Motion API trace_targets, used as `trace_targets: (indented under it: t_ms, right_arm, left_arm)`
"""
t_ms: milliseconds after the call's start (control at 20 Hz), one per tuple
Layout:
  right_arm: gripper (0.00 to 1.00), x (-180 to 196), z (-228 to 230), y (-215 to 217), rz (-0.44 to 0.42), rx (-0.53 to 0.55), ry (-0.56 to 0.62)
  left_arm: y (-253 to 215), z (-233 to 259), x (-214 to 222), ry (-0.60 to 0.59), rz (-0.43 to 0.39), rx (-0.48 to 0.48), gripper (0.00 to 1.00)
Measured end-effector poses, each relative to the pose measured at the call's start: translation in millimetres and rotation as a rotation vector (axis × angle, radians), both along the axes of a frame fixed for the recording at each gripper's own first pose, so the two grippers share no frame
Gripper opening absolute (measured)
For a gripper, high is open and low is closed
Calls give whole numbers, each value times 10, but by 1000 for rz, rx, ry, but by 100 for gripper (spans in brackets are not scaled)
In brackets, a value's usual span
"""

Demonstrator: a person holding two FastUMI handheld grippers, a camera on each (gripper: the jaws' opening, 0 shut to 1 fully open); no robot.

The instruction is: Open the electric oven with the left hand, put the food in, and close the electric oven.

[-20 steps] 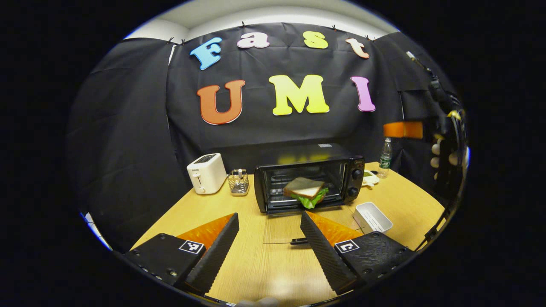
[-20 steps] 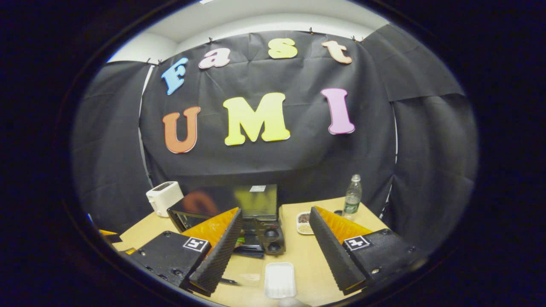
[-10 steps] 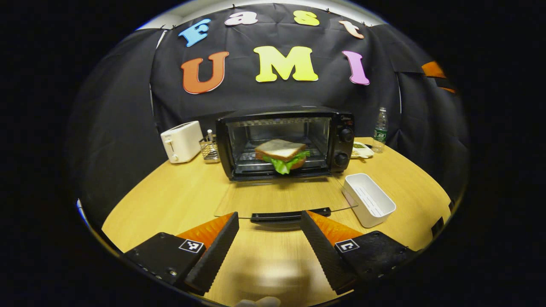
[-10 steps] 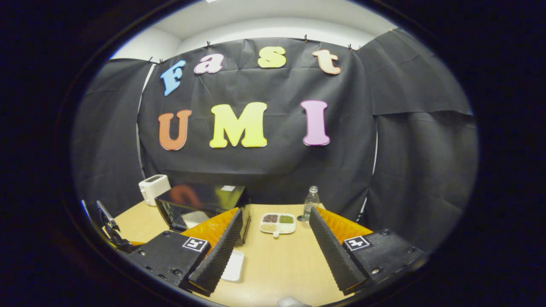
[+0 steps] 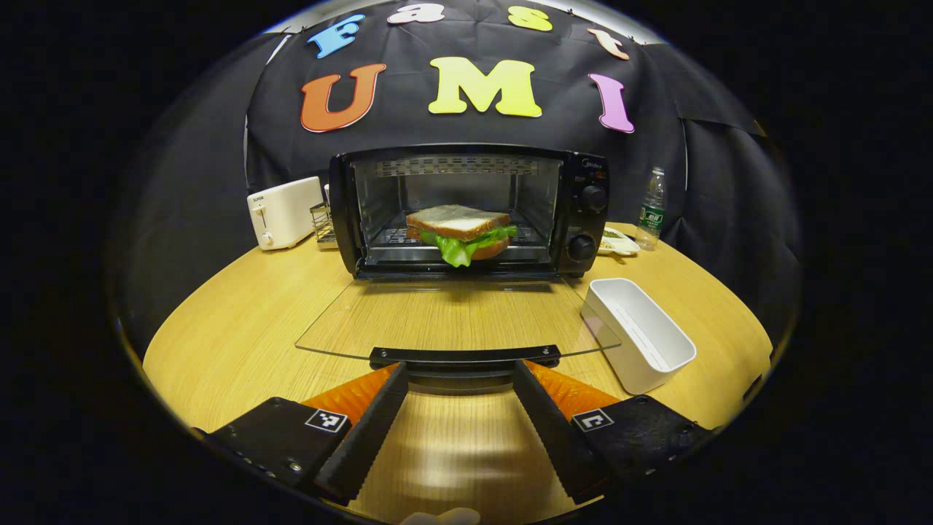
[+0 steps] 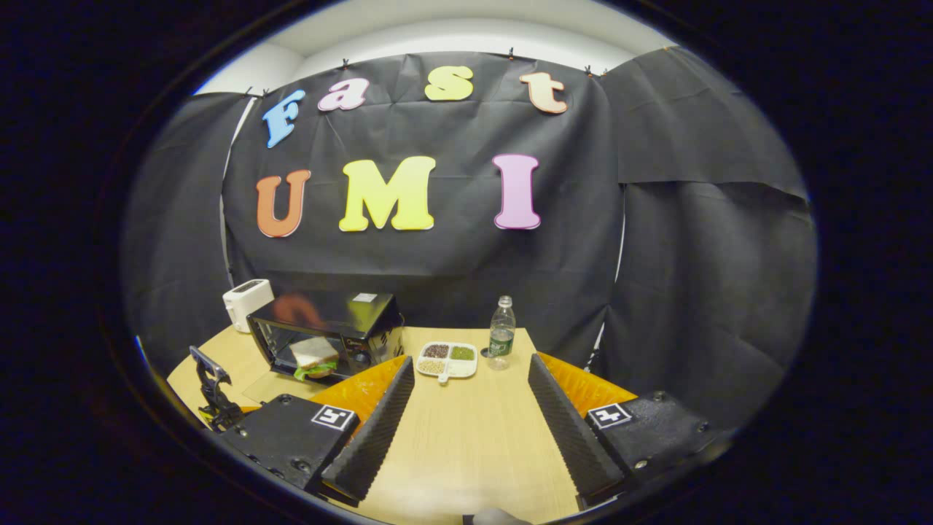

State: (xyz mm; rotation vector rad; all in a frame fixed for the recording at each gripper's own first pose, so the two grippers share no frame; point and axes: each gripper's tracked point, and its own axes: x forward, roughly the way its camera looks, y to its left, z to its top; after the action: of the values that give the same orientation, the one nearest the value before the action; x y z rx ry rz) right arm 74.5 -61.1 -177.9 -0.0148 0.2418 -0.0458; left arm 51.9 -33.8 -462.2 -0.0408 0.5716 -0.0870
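The black electric oven (image 5: 466, 211) stands open at the middle of the table, and its glass door (image 5: 455, 317) lies flat toward me. A sandwich (image 5: 459, 230) with green lettuce rests on the rack inside. My left gripper (image 5: 459, 379) is open and low over the table. Its fingertips reach just under the door's black handle (image 5: 464, 356), and nothing is between them. In the right gripper view the oven (image 6: 328, 328) and the sandwich (image 6: 313, 357) are at the left. My right gripper (image 6: 470, 362) hangs open and empty above the table, away from the oven.
A white empty tray (image 5: 641, 335) lies right of the door. A white toaster (image 5: 280, 213) and a wire rack (image 5: 321, 222) stand left of the oven. A water bottle (image 6: 501, 341) and a divided dish (image 6: 448, 359) sit at the back right. The round table's edge (image 5: 168, 343) curves near.
My left gripper has dropped and moved in toward the door handle, so the oven looms larger. My right gripper has swung right, away from the oven; the white tray has left its view.
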Motion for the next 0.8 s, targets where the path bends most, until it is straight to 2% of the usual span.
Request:
trace_targets:
  t_ms: [250,300,350,400,500,600,650,800]
  right_arm:
    - [97,73,-70,64,8,-3,22]
    - [100,85,-71,94,16,-2,24]
    - [97,104,-70,109,17,-2,25]
    - [100,121,-61,116,19,-2,25]
    - [97,154,-47,139,22,-4,25]
    - [100,170,-12,165,25,-13,17]
    - [97,189,-4,180,29,-15,13]
    - [97,211,26,204,32,-11,10]
  left_arm:
    - [-41,-39,40,11,-8,5,95]
    - [-45,-42,43,8,-10,6,95]
    - [-39,-46,37,8,-10,6,95]
    - [-39,-42,49,12,-11,6,95]
    - [-34,6,57,12,-13,6,95]
    - [-29,2,57,21,-13,3,95]
    - [-31,18,60,20,-17,9,95]
    - [-14,100,70,3,-17,11,95]
